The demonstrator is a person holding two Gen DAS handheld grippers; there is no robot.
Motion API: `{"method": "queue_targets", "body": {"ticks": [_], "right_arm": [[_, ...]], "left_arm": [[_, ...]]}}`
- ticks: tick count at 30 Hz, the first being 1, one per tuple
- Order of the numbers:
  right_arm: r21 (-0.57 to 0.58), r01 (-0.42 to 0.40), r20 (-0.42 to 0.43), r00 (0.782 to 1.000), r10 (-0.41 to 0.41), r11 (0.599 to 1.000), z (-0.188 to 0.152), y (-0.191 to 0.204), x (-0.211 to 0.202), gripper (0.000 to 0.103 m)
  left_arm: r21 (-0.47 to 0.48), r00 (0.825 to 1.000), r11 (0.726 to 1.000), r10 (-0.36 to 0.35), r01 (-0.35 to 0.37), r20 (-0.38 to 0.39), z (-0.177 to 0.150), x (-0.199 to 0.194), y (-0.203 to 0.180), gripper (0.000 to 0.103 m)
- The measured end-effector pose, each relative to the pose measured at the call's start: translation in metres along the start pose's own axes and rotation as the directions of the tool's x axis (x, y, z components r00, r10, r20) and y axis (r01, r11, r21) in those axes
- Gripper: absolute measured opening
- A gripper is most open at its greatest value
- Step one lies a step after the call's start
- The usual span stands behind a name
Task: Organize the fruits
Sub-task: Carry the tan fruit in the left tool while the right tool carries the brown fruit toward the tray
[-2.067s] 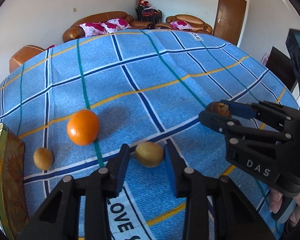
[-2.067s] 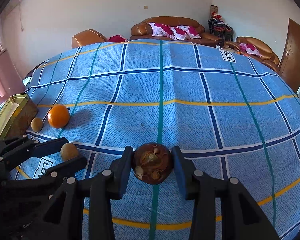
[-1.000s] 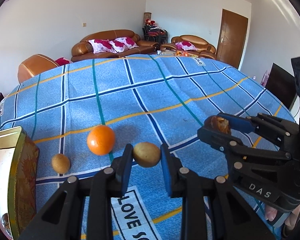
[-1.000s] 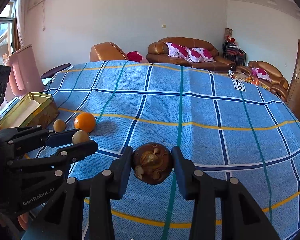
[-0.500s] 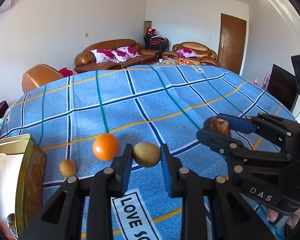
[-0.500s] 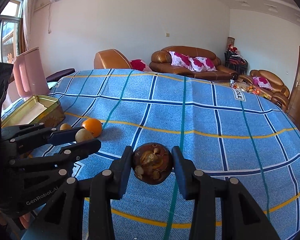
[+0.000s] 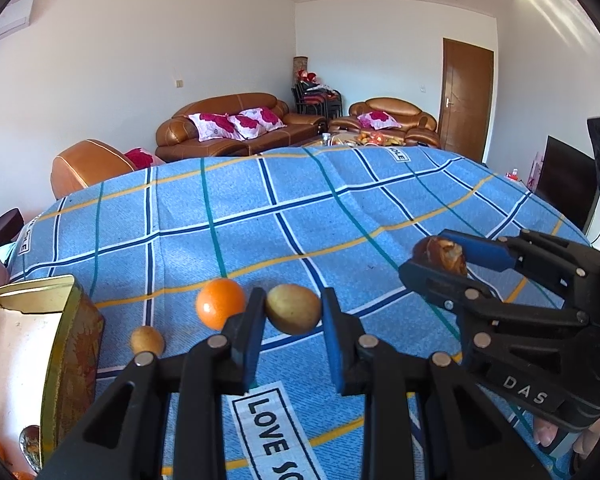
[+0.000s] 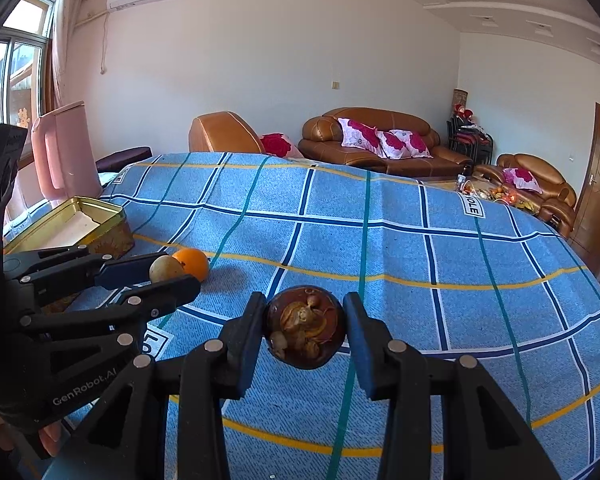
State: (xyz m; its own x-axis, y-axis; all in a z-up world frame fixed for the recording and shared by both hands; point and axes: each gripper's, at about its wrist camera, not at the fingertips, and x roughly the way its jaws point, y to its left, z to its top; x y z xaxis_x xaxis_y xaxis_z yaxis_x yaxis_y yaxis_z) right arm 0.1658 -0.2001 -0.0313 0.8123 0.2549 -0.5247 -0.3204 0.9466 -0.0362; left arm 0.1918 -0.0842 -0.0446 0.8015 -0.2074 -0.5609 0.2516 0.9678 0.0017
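While both grippers hang over the blue checked cloth (image 7: 340, 216), each one pinches a fruit clear of it. Seen from the left wrist, the left gripper (image 7: 293, 322) has its blue pads clamped on a small yellow-brown fruit (image 7: 293, 309). The right gripper (image 7: 440, 258) enters that view from the right edge, side on, with a dark brown fruit (image 7: 440, 254) caught at its tips; only a sliver of that fruit shows here. The right wrist view gives it face on: the dark brown fruit (image 8: 306, 327) is round, with a ragged tan and orange patch turned toward the lens, pressed between the two pads of the right gripper (image 8: 306, 330).

An orange (image 7: 220, 308) lies on the cloth just left of the left gripper, and a smaller tan fruit (image 7: 147, 340) sits nearer and further left, beside a gold tin (image 7: 66, 344). The right wrist view shows the orange (image 8: 191, 264) just behind the left gripper (image 8: 168, 274), but the smaller tan fruit is hidden there by that gripper's arms. The tin (image 8: 100, 216) shows its pale bare inside in the right view, well to the left; the left view also catches orange fruit and something shiny at the tin's near end, too cut off to name. A pink jug (image 8: 66, 148) stands behind the tin, seen only from the right wrist. Fingertips (image 7: 546, 436) show under the right gripper.
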Motion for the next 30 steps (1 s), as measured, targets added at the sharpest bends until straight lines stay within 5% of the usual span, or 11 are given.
{"method": "queue_targets", "body": {"ticks": [30], "right_arm": [[-0.023, 0.003, 0.084, 0.996, -0.001, 1.0, -0.004, 0.006, -0.018, 0.042]], "left_arm": [[-0.023, 0.994, 0.999, 0.034, -0.031, 0.103, -0.003, -0.02, 0.004, 0.029]]}}
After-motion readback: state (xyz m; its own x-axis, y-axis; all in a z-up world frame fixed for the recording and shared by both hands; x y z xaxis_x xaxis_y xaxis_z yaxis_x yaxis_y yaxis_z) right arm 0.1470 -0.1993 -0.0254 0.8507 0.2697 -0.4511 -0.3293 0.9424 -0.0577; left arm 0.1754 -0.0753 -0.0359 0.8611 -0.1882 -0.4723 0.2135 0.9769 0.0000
